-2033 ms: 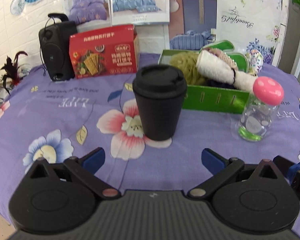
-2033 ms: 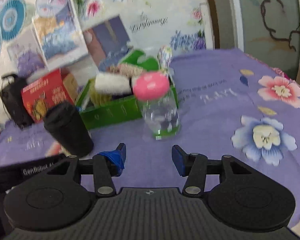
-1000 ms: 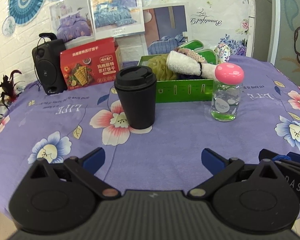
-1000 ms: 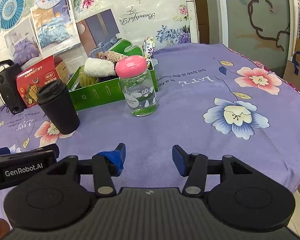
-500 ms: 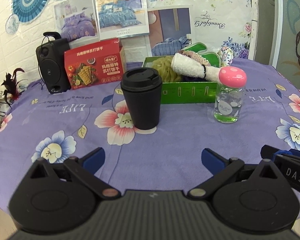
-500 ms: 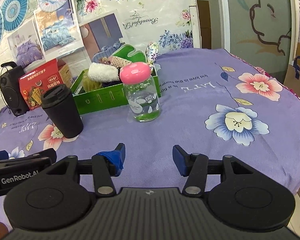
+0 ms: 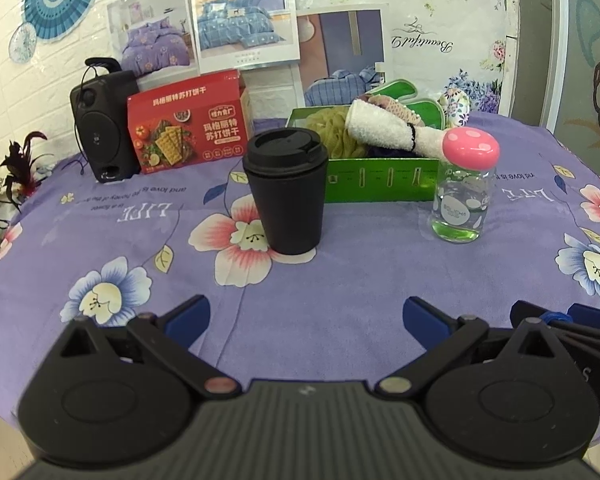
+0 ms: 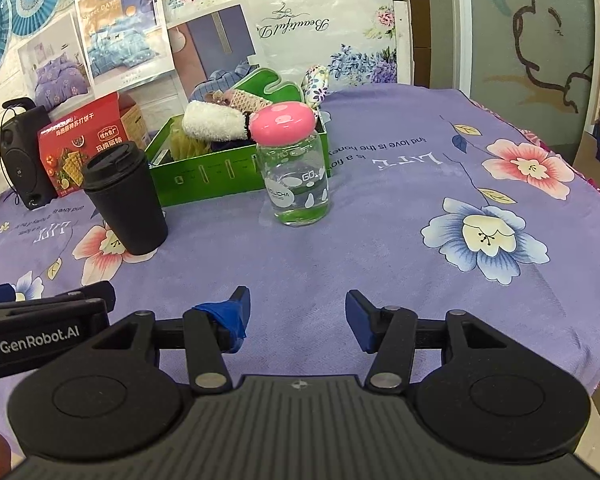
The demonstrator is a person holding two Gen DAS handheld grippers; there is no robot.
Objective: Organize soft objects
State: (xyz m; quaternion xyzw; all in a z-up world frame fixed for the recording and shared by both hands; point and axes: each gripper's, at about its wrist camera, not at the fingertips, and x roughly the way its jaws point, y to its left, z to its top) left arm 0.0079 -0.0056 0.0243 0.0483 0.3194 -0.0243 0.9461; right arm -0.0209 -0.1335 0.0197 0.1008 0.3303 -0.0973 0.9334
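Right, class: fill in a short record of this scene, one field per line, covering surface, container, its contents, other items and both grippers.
surface: floral purple tablecloth
container: green box, open
contents: rolled white towel, yellow-green mesh sponge, other soft items
in front of box: black lidded cup, clear jar with pink cap
behind: red cracker box, black speaker
left gripper: open, empty
right gripper: open, empty
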